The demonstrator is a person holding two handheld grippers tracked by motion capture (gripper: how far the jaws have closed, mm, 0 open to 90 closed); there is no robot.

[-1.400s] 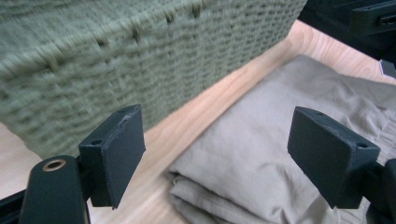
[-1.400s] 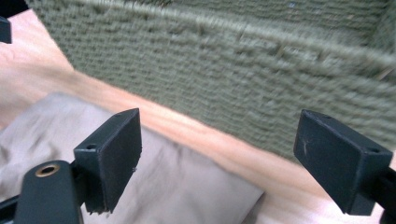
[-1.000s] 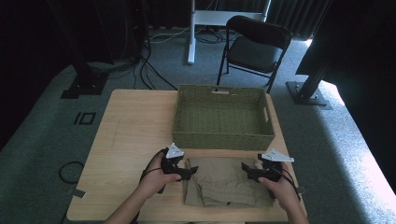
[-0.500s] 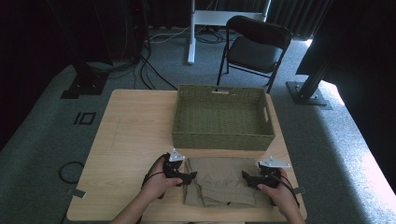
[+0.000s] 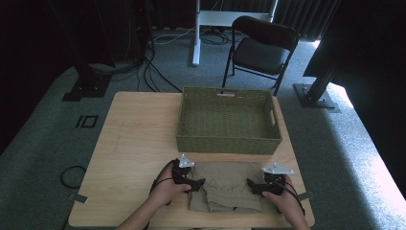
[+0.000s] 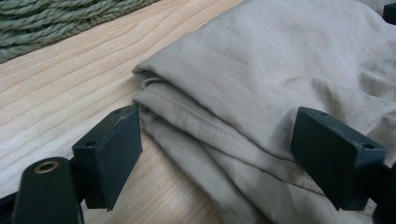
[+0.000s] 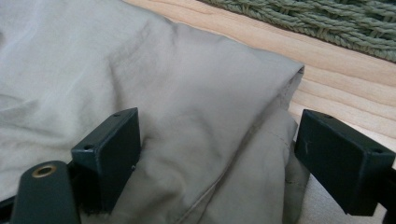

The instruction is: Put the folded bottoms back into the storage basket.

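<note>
Down at the near edge of the desk (image 5: 139, 139), two hands, one at each side of a folded tan cloth (image 5: 225, 187). In the left hand (image 5: 165, 191), the left gripper (image 5: 200, 183), pointing in at the left side of the cloth. Jaws wide apart there, just opened a little more, holding nothing. In the left gripper view, one jaw over bare wood, just beside the folded edge, and the other jaw up over the cloth, with the folded layers lying loose in the gap between. No squeeze on the cloth from either pad. In the right hand (image 5: 282, 199), the right gripper (image 5: 250, 184), pointing in at the right side of the cloth. Jaws wide apart here too, holding nothing. In the right gripper view, one jaw on top of the soft cloth and the other past its end, low by the wood, with the cloth's corner loose in between. Flat on the desk lies the cloth, a bit wrinkled, close to the near edge and a little right of the middle. Just behind it, a green woven basket (image 5: 225, 143), sitting by the far edge of the desk, nearer the far right corner. Bare wood all along the left side. Past the desk, on the grey floor, a black folding chair (image 5: 261, 50) and some black cables.
</note>
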